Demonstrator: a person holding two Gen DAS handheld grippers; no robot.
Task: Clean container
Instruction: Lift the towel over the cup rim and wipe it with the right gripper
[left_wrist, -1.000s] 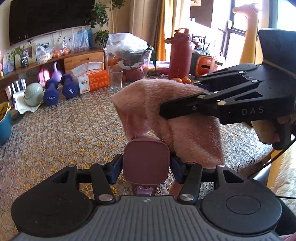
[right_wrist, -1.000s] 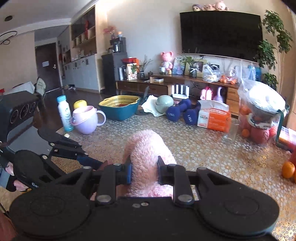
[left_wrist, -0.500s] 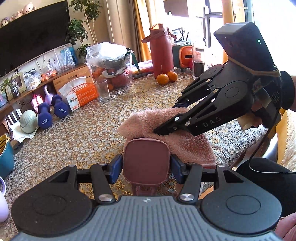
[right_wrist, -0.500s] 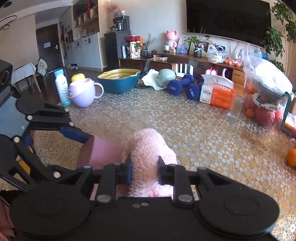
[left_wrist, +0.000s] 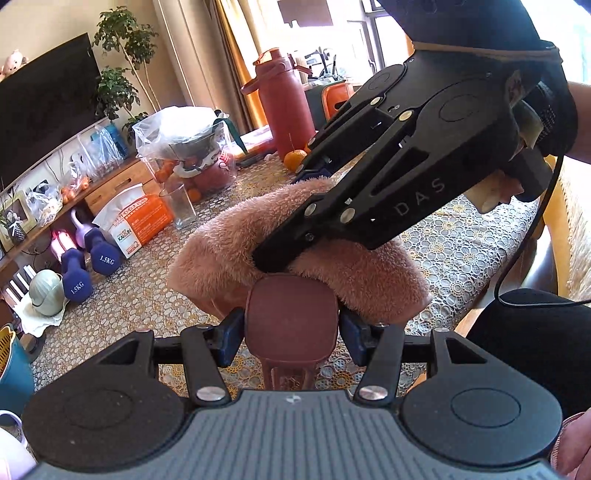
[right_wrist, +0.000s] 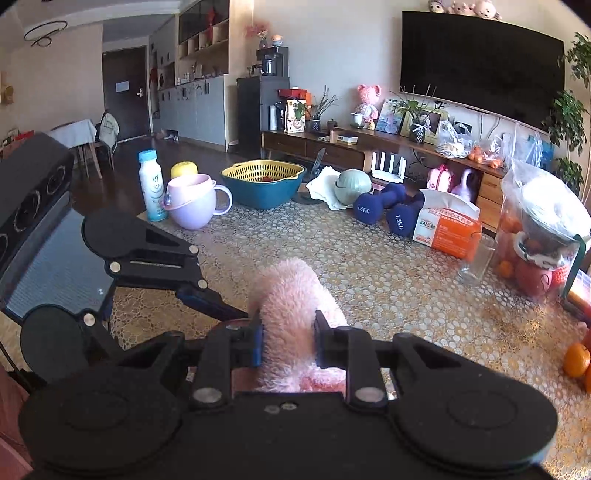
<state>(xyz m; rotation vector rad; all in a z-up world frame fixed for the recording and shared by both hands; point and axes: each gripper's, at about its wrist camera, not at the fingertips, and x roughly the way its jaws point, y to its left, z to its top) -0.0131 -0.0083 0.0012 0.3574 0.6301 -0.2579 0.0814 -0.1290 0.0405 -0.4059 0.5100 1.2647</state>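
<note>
My left gripper is shut on a dusky-pink container, held just above the table. A fluffy pink cloth is draped over the container's far end. My right gripper is shut on that cloth; in the left wrist view its black body reaches down from the upper right and its fingertips sink into the cloth right above the container. The container's opening is hidden by the cloth. In the right wrist view the left gripper comes in from the left, under the cloth.
The patterned table carries an empty glass, an orange tissue pack, blue dumbbells, a bag of fruit, a red jug, oranges, a teal basket, a lilac cup and a bottle.
The right gripper has swung over and down with the cloth, so the cloth now lies across the container's far end. The left gripper still holds the container in the same grip.
</note>
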